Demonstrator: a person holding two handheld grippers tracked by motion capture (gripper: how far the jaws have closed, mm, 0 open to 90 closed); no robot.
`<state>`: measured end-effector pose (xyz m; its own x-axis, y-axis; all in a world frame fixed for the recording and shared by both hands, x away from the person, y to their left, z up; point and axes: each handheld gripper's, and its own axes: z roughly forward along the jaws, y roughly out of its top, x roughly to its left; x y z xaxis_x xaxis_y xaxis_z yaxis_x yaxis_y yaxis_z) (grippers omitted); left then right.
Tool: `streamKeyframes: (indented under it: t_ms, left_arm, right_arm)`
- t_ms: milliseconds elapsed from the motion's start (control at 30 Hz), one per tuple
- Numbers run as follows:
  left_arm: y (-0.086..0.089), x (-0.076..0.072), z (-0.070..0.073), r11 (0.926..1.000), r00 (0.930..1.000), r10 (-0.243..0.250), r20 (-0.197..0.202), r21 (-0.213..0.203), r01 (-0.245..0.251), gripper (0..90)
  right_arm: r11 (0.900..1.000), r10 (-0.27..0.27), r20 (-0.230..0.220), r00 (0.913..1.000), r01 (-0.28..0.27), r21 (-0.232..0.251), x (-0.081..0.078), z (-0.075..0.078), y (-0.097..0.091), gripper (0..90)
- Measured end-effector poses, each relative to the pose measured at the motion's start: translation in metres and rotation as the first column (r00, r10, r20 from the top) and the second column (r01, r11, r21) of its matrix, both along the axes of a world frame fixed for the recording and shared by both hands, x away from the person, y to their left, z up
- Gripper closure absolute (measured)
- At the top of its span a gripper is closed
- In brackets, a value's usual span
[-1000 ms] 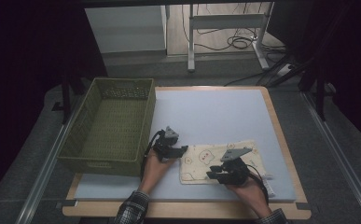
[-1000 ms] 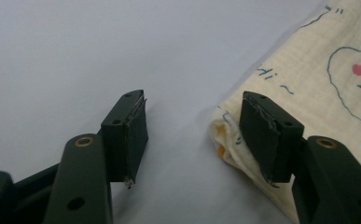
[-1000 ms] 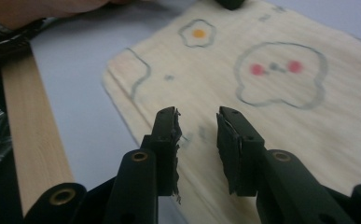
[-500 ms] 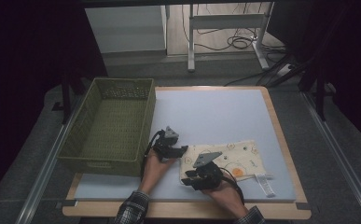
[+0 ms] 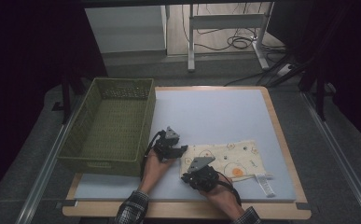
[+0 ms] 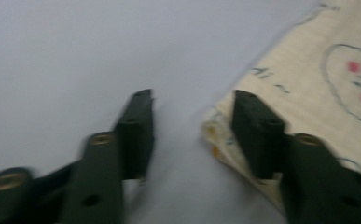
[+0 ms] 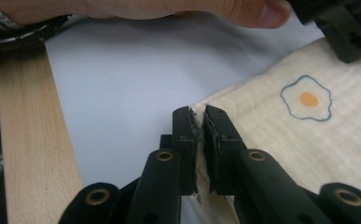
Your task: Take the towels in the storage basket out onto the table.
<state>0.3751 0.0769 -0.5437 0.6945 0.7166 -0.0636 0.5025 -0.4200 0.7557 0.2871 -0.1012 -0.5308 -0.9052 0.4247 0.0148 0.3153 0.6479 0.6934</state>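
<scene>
Lying flat on the pale blue mat (image 5: 215, 116), a cream cloth (image 5: 225, 156) printed with fried eggs and small faces stretches its long axis left to right across the near part of the table, with a white tag (image 5: 265, 183) trailing off its near right corner. To its left stands a green woven basket (image 5: 110, 126), well apart from the cloth; the wooden table edge (image 5: 281, 140) frames the mat.

The right gripper (image 7: 199, 122) is clenched on the cloth's near left corner — its 2 jaws are pressed together with the fabric edge pinched between them. In the high view this right gripper (image 5: 193, 173) sits at that corner, just off the cloth's near edge.

The left gripper (image 6: 192, 114) is released, jaws spread: 1 jaw rests over the cloth's far left corner, the other over bare mat. From above, the left gripper (image 5: 180, 150) sits just beside the cloth's left end, between basket and cloth.
</scene>
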Motion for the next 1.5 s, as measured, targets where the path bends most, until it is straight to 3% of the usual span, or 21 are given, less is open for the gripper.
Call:
streamKeyframes:
  t_ms: [100,233,267,300,333,367,533,633,867,1033,1300,1333,1500]
  left_arm:
    - [-0.003,-0.003,0.0,0.9992,0.9992,-0.04,-0.003,-0.006,0.04,83.9]
    - [-0.001,-0.005,0.001,0.9994,0.9995,-0.019,-0.025,-0.029,0.018,86.4]
    - [0.002,-0.008,0.002,0.9998,0.9998,0.02,-0.007,-0.009,-0.02,86.7]
    - [0.002,-0.008,0.002,0.9998,0.9998,0.02,-0.007,-0.009,-0.02,86.7]
    - [0.008,-0.015,0.001,0.9965,0.9965,0.084,0.009,0.003,-0.084,86.6]
    - [0.009,-0.017,0.001,0.9949,0.9948,0.101,0.013,-0.003,-0.101,86.6]
    - [0.004,-0.021,0.004,0.9926,0.992,0.121,0.034,0.002,-0.122,86.1]
    - [0.004,-0.019,0.008,0.9928,0.9925,0.118,0.033,-0.026,-0.117,86.0]
    - [-0.007,-0.016,0.025,0.995,0.9939,0.079,0.078,-0.067,-0.073,85.8]
    - [-0.032,-0.007,0.04,0.9963,0.9933,0.017,0.115,-0.085,-0.007,85.8]
    - [-0.066,0.007,0.042,0.9929,0.992,-0.067,0.107,-0.09,0.077,85.8]
    - [-0.074,0.01,0.041,0.9918,0.9912,-0.085,0.102,-0.087,0.094,85.7]
    - [-0.095,0.016,0.039,0.9862,0.9876,-0.129,0.089,-0.092,0.137,85.6]
  right_arm:
    - [0.9999,-0.004,-0.014,0.9999,0.004,0.012,0.001,0.0,-0.001,83.6]
    - [0.9998,-0.001,-0.032,0.9995,0.002,0.018,0.004,0.0,0.0,83.9]
    - [0.9995,0.005,-0.043,0.9991,-0.003,0.032,0.006,-0.001,0.004,83.9]
    - [0.9993,0.008,-0.046,0.9989,-0.006,0.036,0.007,-0.001,0.007,83.9]
    - [0.9989,0.014,-0.051,0.9986,-0.012,0.045,0.007,-0.002,0.011,83.9]
    - [0.9987,0.02,-0.052,0.9985,-0.018,0.048,0.008,-0.002,0.015,83.9]
    - [0.9984,0.034,-0.043,0.9985,-0.032,0.046,0.006,-0.001,0.022,83.9]
    - [0.9973,0.021,-0.039,0.999,-0.018,0.072,0.002,0.005,0.013,83.9]
    - [0.9926,-0.008,-0.023,0.9997,0.011,0.121,0.001,0.019,-0.007,83.9]
    - [0.9886,-0.059,0.012,0.9982,0.057,0.139,-0.001,0.032,-0.033,83.9]
    - [0.9785,-0.149,0.022,0.9886,0.144,0.148,-0.002,0.036,-0.077,83.9]
    - [0.9748,-0.171,0.024,0.9849,0.166,0.149,-0.003,0.036,-0.089,83.9]
    - [0.9637,-0.22,0.016,0.9754,0.214,0.159,-0.005,0.035,-0.114,83.9]
